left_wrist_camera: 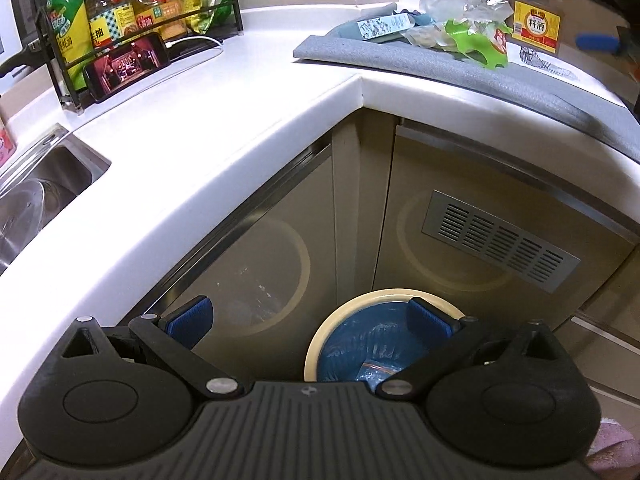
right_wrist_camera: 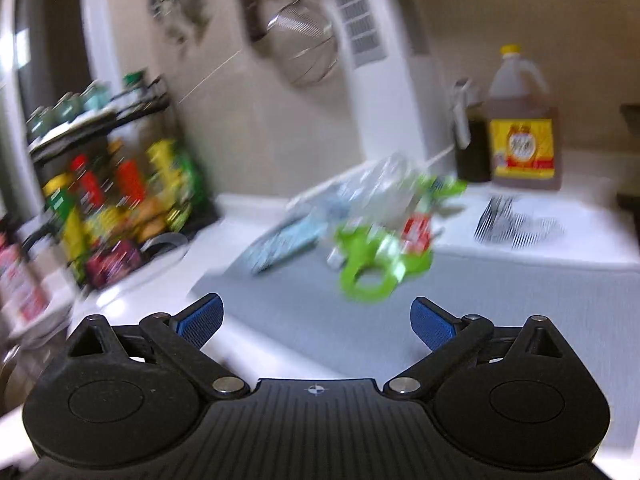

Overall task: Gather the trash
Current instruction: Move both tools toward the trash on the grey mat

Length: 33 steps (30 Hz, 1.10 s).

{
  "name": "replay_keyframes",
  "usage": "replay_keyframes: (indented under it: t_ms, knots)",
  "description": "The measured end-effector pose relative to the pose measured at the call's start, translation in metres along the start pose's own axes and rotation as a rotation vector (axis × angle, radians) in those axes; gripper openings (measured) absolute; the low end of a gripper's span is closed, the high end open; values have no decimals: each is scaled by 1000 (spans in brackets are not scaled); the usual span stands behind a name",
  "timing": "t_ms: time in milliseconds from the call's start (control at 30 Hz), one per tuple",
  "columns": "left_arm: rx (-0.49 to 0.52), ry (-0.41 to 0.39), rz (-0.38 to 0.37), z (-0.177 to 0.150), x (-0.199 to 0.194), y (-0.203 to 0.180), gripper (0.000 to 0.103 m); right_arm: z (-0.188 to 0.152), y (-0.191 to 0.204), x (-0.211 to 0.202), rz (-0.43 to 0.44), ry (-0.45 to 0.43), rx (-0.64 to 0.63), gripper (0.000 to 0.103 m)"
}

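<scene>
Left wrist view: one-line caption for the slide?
Open left gripper hovers above the blue-lined trash bin while the wrapper pile waits on the grey mat.

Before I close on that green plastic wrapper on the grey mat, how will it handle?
The green plastic wrapper looks thin and crumpled, so probably floppy and very light. Its glossy film may slip between the pads. It touches the clear plastic beside it, so that might drag along.
</scene>
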<state>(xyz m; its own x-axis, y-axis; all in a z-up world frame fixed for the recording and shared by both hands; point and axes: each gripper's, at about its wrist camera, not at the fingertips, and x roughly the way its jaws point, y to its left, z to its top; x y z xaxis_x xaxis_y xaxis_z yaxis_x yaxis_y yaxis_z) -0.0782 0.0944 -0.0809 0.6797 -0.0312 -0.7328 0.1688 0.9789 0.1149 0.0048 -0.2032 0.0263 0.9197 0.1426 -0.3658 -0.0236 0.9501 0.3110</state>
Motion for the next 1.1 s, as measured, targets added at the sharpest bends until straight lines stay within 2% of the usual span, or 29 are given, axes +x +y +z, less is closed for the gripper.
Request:
replay_keyframes:
  t_ms: [133,300,400,533,600,667,733,933,1033,1100]
  knots:
    - [-10,1,1,0,-2,3,103,35,-18,39,-99,-99,58,102]
    - [-35,3,16,0,-3,10,103,53,-48,87,-185,-78,147,102]
    - [-48,18,29,1,-1,14,103,56,-61,103,-186,-83,199,102]
    - [-60,22,40,2,-1,18,103,57,-68,131,-200,-36,204,101]
    - [-66,22,41,3,-1,19,103,54,-69,142,-186,-12,196,80]
    - [-65,22,38,4,-2,18,103,49,-67,147,-164,17,158,23]
    - [-56,17,33,5,-2,16,103,42,-63,143,-148,20,120,6]
    - [-20,-17,15,18,-7,6,103,37,-70,79,-197,-151,34,5]
    - [-8,-39,1,29,-8,-2,103,40,-92,53,-319,-189,50,5]
    - [4,-52,-11,39,-7,-9,103,39,-112,44,-390,-165,99,5]
